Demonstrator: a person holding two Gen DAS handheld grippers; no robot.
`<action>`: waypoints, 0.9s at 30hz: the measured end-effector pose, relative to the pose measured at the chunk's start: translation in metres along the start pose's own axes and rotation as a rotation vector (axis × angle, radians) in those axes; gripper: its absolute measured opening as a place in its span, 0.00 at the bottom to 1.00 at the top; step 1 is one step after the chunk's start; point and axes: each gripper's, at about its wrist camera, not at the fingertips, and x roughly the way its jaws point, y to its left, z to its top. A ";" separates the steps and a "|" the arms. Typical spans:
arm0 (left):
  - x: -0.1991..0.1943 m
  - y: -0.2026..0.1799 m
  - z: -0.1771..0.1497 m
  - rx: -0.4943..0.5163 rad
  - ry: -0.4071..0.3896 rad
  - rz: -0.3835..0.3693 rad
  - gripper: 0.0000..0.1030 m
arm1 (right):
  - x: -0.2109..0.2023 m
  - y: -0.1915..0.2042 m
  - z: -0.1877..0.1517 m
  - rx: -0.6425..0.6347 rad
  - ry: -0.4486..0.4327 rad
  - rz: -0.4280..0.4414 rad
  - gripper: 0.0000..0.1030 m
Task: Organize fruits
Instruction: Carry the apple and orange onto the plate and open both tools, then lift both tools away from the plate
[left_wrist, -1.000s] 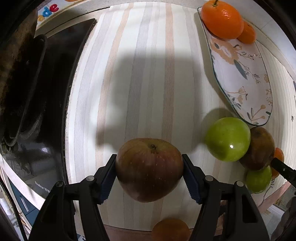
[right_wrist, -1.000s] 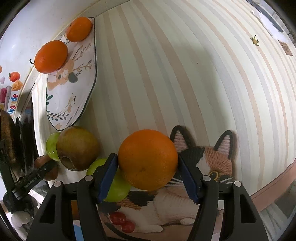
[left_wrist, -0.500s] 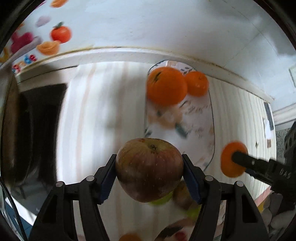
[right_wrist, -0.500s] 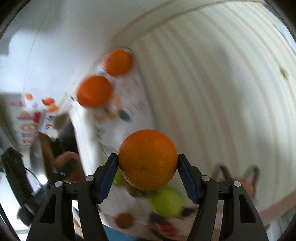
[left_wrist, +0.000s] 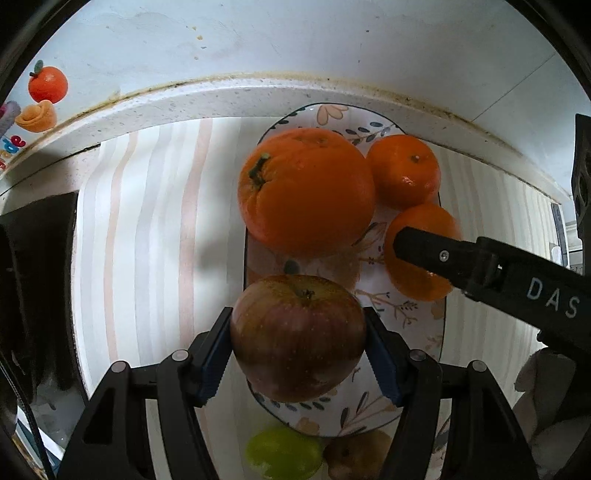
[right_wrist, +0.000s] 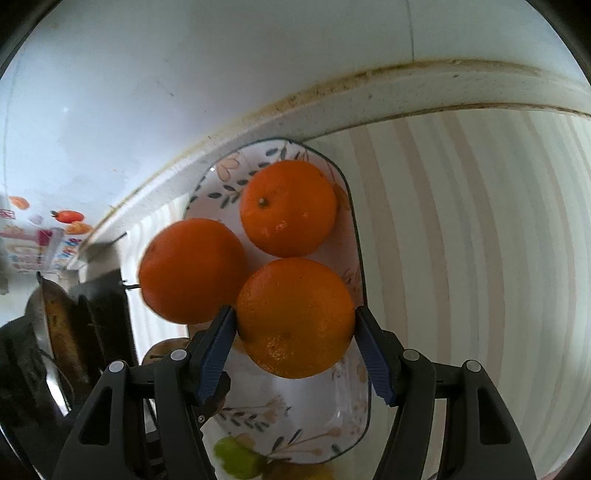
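Over plate (left_wrist: 439, 332) now, both held fruits.

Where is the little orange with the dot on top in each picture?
Left wrist view: the little orange sits upper right, at the far end of the plate, right of the big orange.
Right wrist view: it sits upper middle, above the orange held in the right gripper.
Shared landmark: the flowered plate under it in both views.
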 end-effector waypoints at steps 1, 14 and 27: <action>0.001 0.000 0.000 -0.003 0.000 -0.001 0.63 | 0.001 -0.001 0.001 -0.003 -0.001 0.006 0.66; -0.015 0.021 -0.003 -0.036 -0.038 -0.007 0.86 | -0.027 0.005 -0.004 -0.027 -0.042 -0.021 0.90; -0.085 0.048 -0.045 -0.042 -0.144 0.110 0.86 | -0.079 0.022 -0.067 -0.178 -0.136 -0.252 0.92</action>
